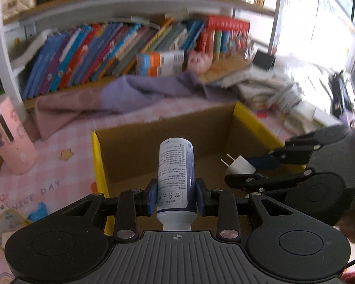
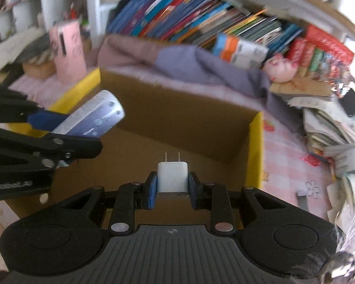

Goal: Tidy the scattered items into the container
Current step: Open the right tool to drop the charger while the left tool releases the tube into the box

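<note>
Cylindrical bottle (image 1: 176, 177), boxy white charger (image 2: 172, 179) (both clamped).

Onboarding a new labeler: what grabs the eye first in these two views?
Both grippers are loaded over the open cardboard box: the left gripper clamps a white-and-blue bottle, and the right gripper clamps a white plug adapter, prongs forward. Behind the box lie a purple cloth and a shelf of leaning books.

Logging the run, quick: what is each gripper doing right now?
Left gripper: closed on the bottle.
Right gripper: closed on the charger.
</note>
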`<action>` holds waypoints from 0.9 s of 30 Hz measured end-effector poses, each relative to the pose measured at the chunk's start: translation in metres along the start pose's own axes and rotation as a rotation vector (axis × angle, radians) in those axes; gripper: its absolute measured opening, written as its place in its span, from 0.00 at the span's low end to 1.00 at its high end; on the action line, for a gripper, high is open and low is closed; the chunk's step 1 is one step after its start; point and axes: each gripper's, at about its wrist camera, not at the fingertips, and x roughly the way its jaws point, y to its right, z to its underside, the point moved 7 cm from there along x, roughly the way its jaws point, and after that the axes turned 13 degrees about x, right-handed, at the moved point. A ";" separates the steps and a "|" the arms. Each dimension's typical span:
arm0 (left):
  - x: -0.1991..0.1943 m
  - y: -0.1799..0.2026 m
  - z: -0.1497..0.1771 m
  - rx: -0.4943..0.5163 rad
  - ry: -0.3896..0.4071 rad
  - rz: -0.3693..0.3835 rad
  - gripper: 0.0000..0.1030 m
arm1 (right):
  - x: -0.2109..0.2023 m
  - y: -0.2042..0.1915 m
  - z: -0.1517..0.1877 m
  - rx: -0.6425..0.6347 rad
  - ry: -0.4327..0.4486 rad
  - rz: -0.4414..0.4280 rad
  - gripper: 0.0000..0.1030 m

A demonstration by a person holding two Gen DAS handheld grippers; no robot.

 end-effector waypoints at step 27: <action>-0.019 0.003 0.003 -0.026 0.041 -0.087 0.53 | -0.011 0.003 0.005 0.066 0.003 -0.032 0.45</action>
